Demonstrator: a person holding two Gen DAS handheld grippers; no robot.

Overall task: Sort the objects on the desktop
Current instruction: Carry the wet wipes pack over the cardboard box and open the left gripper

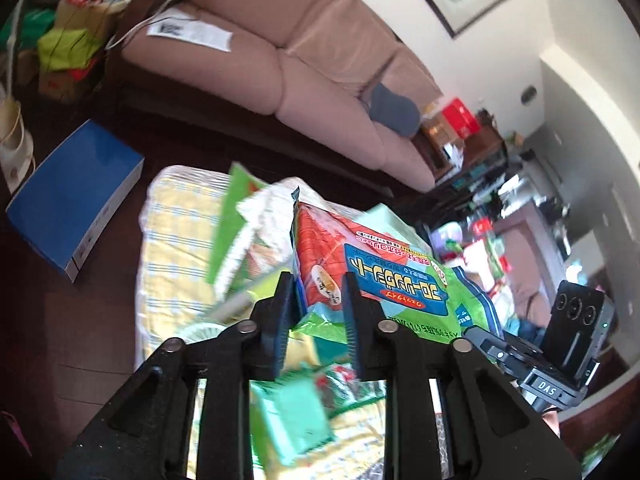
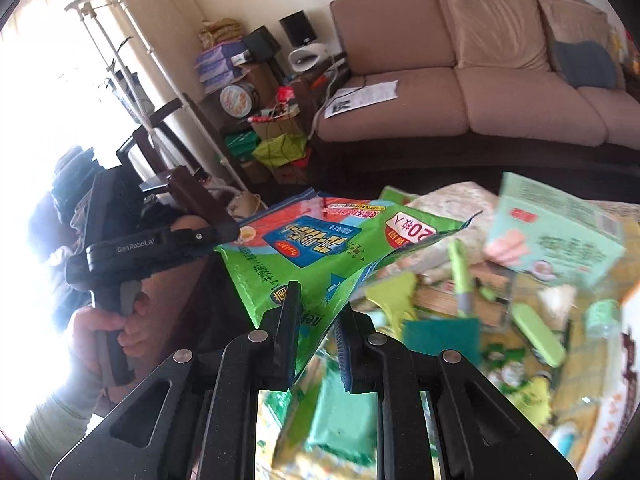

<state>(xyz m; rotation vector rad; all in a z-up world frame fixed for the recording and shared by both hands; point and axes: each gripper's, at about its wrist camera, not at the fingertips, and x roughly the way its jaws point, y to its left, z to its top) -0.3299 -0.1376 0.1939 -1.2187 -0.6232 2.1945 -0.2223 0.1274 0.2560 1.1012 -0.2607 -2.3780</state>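
Note:
A green, red and blue plastic pack of floor-wipe sheets (image 1: 384, 276) is held up in the air above a cluttered table. My left gripper (image 1: 318, 304) is shut on one end of the pack. My right gripper (image 2: 318, 316) is shut on the pack's other end (image 2: 320, 256), near its green corner. The left gripper's body (image 2: 132, 256) shows in the right wrist view, held by a hand. The right gripper's body (image 1: 560, 340) shows at the right of the left wrist view.
The table carries a yellow checked cloth (image 1: 176, 248), a light green box (image 2: 560, 232), green sponges (image 2: 444, 336), a green-handled tool (image 2: 460, 272) and other packets. A blue box (image 1: 76, 196) lies on the floor. A pink sofa (image 2: 480, 80) stands behind.

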